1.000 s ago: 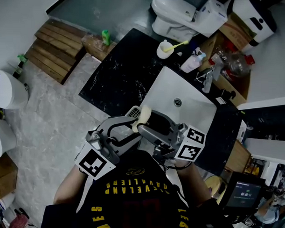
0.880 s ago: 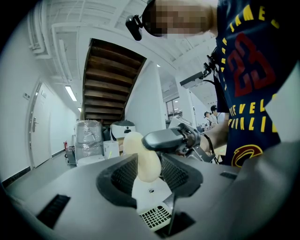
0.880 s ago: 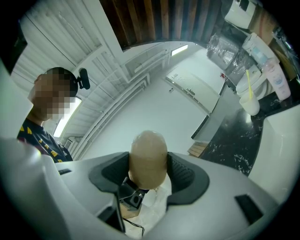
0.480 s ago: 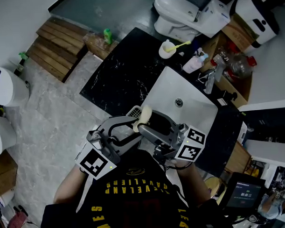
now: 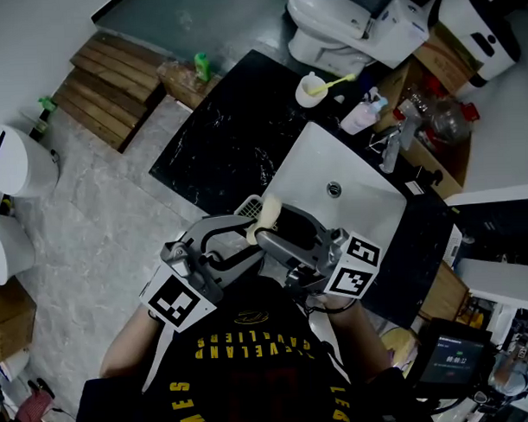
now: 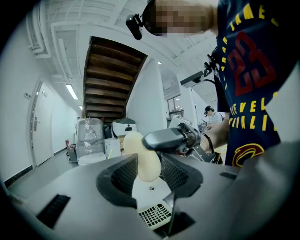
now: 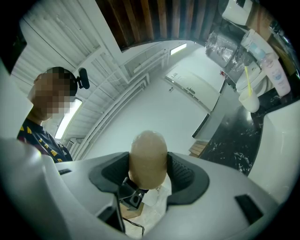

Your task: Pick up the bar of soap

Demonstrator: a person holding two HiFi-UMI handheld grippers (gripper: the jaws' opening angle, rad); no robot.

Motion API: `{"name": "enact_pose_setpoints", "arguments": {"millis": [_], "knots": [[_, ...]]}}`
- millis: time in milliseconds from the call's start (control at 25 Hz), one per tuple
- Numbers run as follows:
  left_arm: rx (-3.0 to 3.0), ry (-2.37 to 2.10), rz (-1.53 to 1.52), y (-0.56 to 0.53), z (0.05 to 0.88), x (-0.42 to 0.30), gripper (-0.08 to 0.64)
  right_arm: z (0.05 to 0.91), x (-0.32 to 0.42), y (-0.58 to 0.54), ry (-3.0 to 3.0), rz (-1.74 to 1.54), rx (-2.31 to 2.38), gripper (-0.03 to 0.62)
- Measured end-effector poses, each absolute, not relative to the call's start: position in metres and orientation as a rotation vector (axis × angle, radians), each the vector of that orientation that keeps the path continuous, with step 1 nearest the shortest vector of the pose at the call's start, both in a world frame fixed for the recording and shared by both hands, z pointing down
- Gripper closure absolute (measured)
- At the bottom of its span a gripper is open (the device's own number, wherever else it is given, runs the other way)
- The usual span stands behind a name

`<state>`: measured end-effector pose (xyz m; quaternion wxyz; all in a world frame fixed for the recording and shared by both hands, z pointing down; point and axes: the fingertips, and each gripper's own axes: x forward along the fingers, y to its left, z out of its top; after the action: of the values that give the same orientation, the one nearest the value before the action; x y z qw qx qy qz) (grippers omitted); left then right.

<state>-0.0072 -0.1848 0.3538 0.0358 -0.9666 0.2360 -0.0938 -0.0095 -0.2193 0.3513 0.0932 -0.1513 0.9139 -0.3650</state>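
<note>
The right gripper (image 7: 148, 174) is clamped on the pale yellow oval bar of soap (image 7: 148, 157), whose lower end is hidden behind the jaws. The left gripper (image 6: 150, 177) holds a white slotted plastic soap dish (image 6: 152, 208) just under the soap. In the head view both grippers cover most of the dish, held near the white sink (image 5: 332, 173) in the black marble bench (image 5: 218, 138).

The person's dark jersey (image 5: 252, 371) reads "CLEVELAND CAVALIERS" in yellow, with a red "23" and part of "JAMES".
</note>
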Motion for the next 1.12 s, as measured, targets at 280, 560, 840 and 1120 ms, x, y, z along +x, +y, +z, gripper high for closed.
{"name": "enact_pose_setpoints", "arguments": {"millis": [280, 560, 840, 1120], "knots": [[-2.974, 0.728, -0.294, -0.184, 0.355, -0.004, 0.396, 0.352, -0.006, -0.218, 2.720, -1.085, -0.447, 0.328], [-2.971, 0.738, -0.305, -0.184, 0.356, 0.001, 0.396, 0.354, -0.001, -0.218, 2.720, -1.089, -0.435, 0.328], [-2.964, 0.755, -0.299, -0.179, 0.359, 0.003, 0.396, 0.356, 0.000, -0.213, 2.726, -1.081, -0.422, 0.328], [-2.960, 0.763, -0.297, -0.178, 0.360, 0.004, 0.396, 0.358, 0.001, -0.212, 2.731, -1.089, -0.414, 0.328]]}}
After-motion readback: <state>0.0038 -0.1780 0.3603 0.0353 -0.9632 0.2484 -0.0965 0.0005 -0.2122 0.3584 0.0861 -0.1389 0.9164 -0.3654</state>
